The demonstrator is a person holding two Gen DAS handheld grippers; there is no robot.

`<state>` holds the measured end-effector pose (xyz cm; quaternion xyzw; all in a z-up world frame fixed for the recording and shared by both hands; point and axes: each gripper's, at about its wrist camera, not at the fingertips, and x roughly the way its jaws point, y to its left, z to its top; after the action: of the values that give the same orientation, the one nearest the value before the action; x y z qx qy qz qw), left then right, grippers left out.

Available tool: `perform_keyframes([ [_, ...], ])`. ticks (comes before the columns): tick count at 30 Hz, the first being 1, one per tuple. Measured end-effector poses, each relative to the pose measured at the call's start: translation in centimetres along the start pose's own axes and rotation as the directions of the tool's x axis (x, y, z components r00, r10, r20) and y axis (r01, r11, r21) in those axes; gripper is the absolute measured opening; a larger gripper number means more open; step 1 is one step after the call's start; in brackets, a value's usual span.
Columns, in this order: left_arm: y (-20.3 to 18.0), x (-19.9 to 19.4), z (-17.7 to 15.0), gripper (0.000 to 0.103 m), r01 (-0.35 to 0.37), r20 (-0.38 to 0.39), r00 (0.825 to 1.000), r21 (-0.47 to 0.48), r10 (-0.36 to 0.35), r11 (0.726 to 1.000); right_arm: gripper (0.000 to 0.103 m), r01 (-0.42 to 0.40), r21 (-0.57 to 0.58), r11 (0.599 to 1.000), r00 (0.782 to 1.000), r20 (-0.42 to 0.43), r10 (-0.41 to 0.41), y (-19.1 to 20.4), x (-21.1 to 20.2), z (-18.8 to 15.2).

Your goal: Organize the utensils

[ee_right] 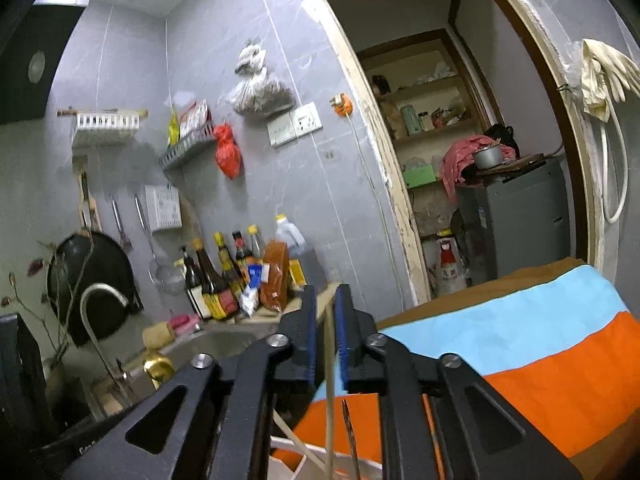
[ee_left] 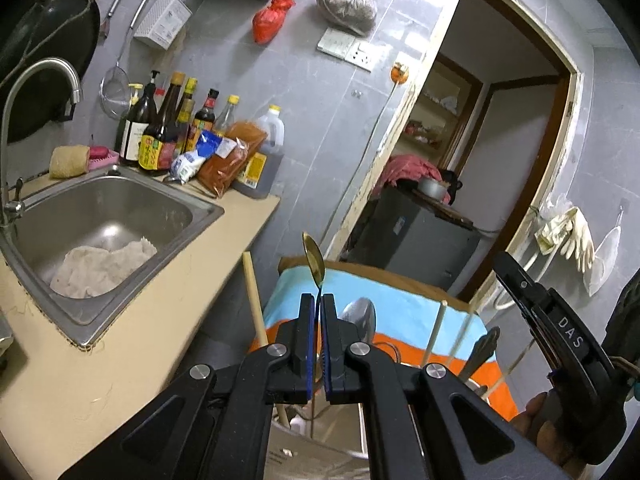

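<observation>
My left gripper point(ee_left: 318, 300) is shut on the thin handle of a gold spoon point(ee_left: 313, 258), whose bowl stands upright above the fingertips. Below it is a white holder point(ee_left: 308, 454) with a silver spoon point(ee_left: 360, 316), a dark handle point(ee_left: 482, 350) and several chopsticks point(ee_left: 436, 332) sticking up. In the right wrist view my right gripper point(ee_right: 326, 300) has its jaws slightly apart around one pale chopstick point(ee_right: 329, 364); the pads do not press on it. The chopstick runs down into the holder point(ee_right: 288, 460). The gold spoon point(ee_right: 158, 366) shows at the lower left there.
A steel sink point(ee_left: 200, 204) with a crumpled cloth point(ee_left: 100, 264) lies to the left, with sauce bottles point(ee_left: 164, 132) behind it. A blue and orange striped cloth point(ee_right: 520, 344) covers the surface ahead. An open doorway point(ee_right: 460, 160) with a grey appliance point(ee_right: 516, 224) is beyond.
</observation>
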<state>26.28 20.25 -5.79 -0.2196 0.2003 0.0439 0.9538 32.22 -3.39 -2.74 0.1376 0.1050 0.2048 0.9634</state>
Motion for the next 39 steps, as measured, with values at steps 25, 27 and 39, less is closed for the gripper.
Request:
perform_keyframes([
  [25, -5.5, -6.2, 1.1, 0.088, 0.091, 0.039, 0.995, 0.088, -0.095, 0.992, 0.07, 0.119, 0.01, 0.993, 0.993, 0.017, -0.119, -3.3, -10.3, 4.3],
  [27, -6.5, -7.1, 0.7, 0.094, 0.083, 0.045, 0.995, 0.107, -0.089, 0.991, 0.073, 0.13, 0.006, 0.991, 0.991, 0.02, -0.13, -3.8, -11.5, 4.7],
  [39, -11.5, -13.0, -2.7, 0.102, 0.017, 0.029, 0.999, 0.195, -0.023, 0.981, 0.091, 0.182, -0.027, 0.983, 0.983, 0.001, -0.182, -6.7, -20.1, 6.2],
])
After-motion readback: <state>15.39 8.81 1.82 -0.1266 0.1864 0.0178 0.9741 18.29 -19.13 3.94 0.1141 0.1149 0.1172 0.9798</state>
